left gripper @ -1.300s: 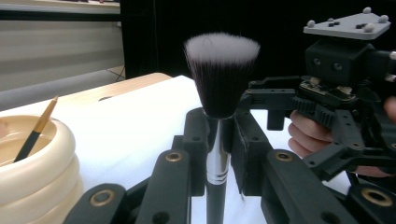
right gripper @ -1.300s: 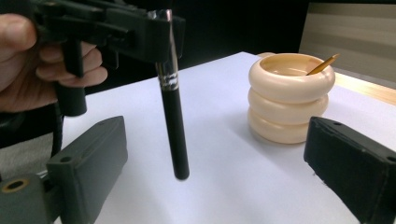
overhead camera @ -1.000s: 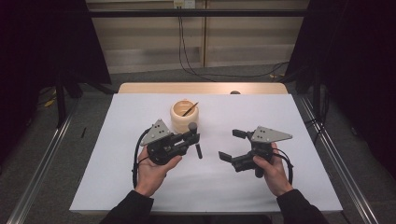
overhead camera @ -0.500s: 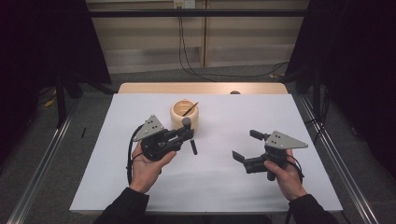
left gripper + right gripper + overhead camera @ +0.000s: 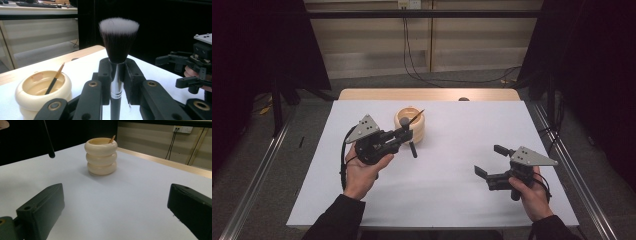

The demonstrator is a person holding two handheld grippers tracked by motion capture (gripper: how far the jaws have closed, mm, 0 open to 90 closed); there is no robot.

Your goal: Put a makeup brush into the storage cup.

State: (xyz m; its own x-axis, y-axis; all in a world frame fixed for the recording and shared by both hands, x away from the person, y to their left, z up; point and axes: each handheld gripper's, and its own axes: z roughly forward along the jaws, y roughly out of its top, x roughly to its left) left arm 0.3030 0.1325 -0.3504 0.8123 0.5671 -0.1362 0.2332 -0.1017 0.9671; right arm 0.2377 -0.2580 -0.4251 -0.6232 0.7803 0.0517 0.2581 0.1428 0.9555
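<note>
High view, left gripper (image 5: 404, 136): your jaws are clamped on the makeup brush (image 5: 411, 146), which hangs just in front of the cream holder (image 5: 410, 124), handle end pointing down at the table (image 5: 452, 195).
High view, right gripper (image 5: 492, 162): jaws stand wide apart with nothing between them, well off to the right of your left gripper.
Left gripper view, grip: pads (image 5: 130, 78) press on the metal ferrule just under the bristles of the makeup brush (image 5: 117, 42); the holder (image 5: 42, 92) sits to the left of the jaws with a thin pencil-like stick (image 5: 55, 78) leaning inside.
Right gripper view, scene: holder (image 5: 101, 156) lies ahead between your open jaws; the brush handle tip (image 5: 50, 151) hangs to its left.
Handling, judged: brush looks light and stiff, the smooth ferrule likely slippery, the bristles soft and easily crushed; keep hold on ferrule or handle, never on the hairs.
Change since earlier frames: your right hand has drawn away to the right and toward you; the left has lifted slightly, brush unchanged in the jaws.
</note>
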